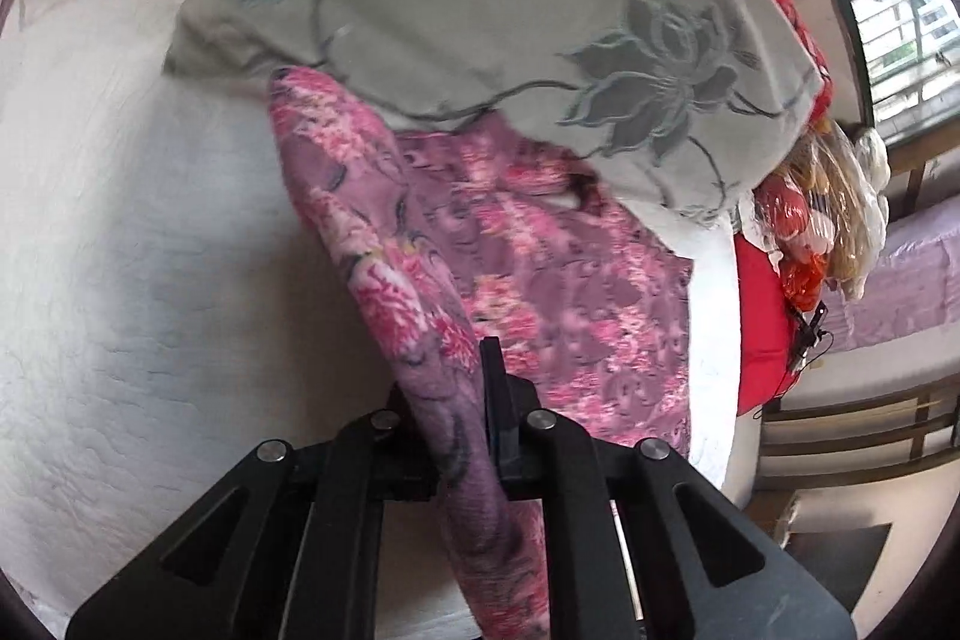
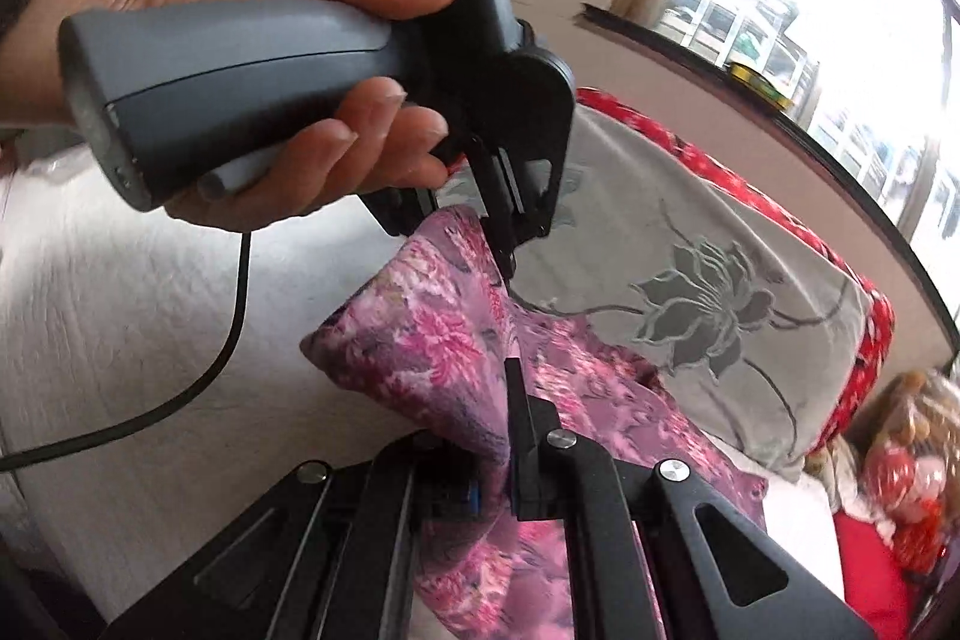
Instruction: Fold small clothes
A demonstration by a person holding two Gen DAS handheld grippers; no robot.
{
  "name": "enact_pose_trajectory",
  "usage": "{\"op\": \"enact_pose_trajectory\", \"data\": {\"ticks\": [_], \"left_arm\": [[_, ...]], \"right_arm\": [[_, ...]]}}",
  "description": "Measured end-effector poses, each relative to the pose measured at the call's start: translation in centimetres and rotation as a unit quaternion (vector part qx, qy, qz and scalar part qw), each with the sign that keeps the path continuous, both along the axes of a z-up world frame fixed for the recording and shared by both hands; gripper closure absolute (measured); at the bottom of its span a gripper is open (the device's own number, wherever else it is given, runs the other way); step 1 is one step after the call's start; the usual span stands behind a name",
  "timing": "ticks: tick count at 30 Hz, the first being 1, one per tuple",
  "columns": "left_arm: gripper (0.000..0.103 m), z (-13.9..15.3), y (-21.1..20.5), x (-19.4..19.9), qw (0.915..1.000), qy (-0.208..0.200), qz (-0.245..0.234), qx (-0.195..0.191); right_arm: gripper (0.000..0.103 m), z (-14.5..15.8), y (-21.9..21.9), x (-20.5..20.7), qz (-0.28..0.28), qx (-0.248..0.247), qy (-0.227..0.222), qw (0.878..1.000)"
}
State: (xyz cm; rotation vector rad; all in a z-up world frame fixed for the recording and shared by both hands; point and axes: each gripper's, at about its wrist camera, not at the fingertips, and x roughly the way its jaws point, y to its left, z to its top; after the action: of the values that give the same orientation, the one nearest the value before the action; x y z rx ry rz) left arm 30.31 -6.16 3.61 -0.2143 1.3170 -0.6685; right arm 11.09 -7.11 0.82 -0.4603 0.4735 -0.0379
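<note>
- The left gripper (image 1: 474, 436) is clamped on an edge of the pink floral garment (image 1: 540, 280), the cloth pinched between its jaws.
- The right gripper (image 2: 498, 436) likewise grips the garment's edge; the left hand (image 2: 288, 100) holds its tool just beyond.
- The garment hangs lifted between both, its far part draped beside the grey lotus pillow (image 1: 480, 10), on the white bedspread (image 1: 120, 220).
- Judging by this, folding is underway: one fold is being carried over, and laying flat and smoothing remain.

Bare white bedcover (image 1: 120, 232) open to the left, grey lotus pillow (image 1: 540, 10) blocking beyond, bed edge right.
</note>
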Motion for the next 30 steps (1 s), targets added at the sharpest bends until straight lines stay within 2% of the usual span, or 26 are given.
{"op": "enact_pose_trajectory", "data": {"ticks": [10,16,23,30], "left_arm": [[0.095,3.1,-8.4,-3.6,0.9987,-0.035,-0.031,0.022],[0.095,3.5,-15.0,-5.9,0.9965,-0.041,-0.068,0.025],[0.095,1.9,-22.3,-8.3,0.9917,-0.032,-0.115,0.046],[0.095,-1.3,-25.5,-9.0,0.9905,-0.004,-0.118,0.070]], "right_arm": [[0.098,2.2,-8.2,-2.9,-0.073,0.107,-0.003,0.992],[0.098,2.6,-13.5,-4.8,-0.111,0.167,0.001,0.980],[0.098,2.3,-19.4,-7.6,-0.171,0.234,0.010,0.957],[0.098,0.5,-23.7,-8.8,-0.209,0.308,0.043,0.927]]}}
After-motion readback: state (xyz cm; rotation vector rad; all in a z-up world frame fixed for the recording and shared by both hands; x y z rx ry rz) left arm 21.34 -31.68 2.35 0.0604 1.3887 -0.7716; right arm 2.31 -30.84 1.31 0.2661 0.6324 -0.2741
